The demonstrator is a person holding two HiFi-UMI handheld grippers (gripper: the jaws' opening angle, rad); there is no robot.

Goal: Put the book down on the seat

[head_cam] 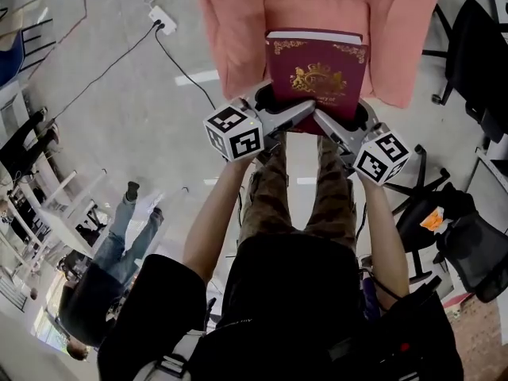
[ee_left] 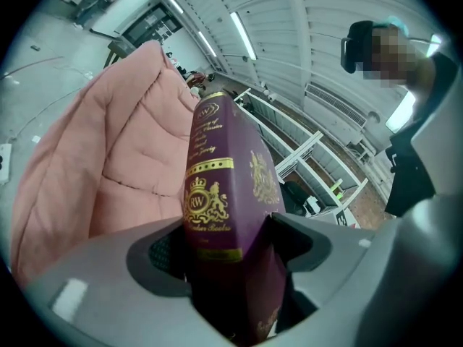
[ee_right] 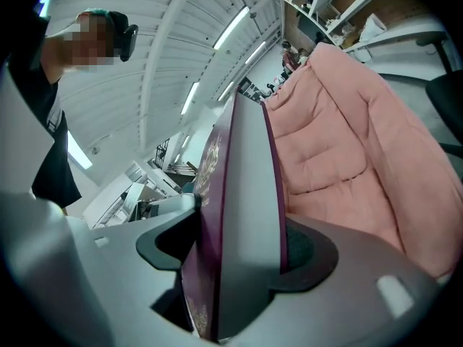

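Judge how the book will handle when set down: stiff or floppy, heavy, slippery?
Probably stiff: the book shows no sag though held only at its near corners by the left gripper and right gripper. Likely fairly heavy; its page block looks thick. The smooth cover may slide on the cushioned seat.

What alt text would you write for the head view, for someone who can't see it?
A maroon hardcover book with a gold crest is gripped at its near edge by the left tool and the right tool, held over a pink padded armchair. The person's legs show below.
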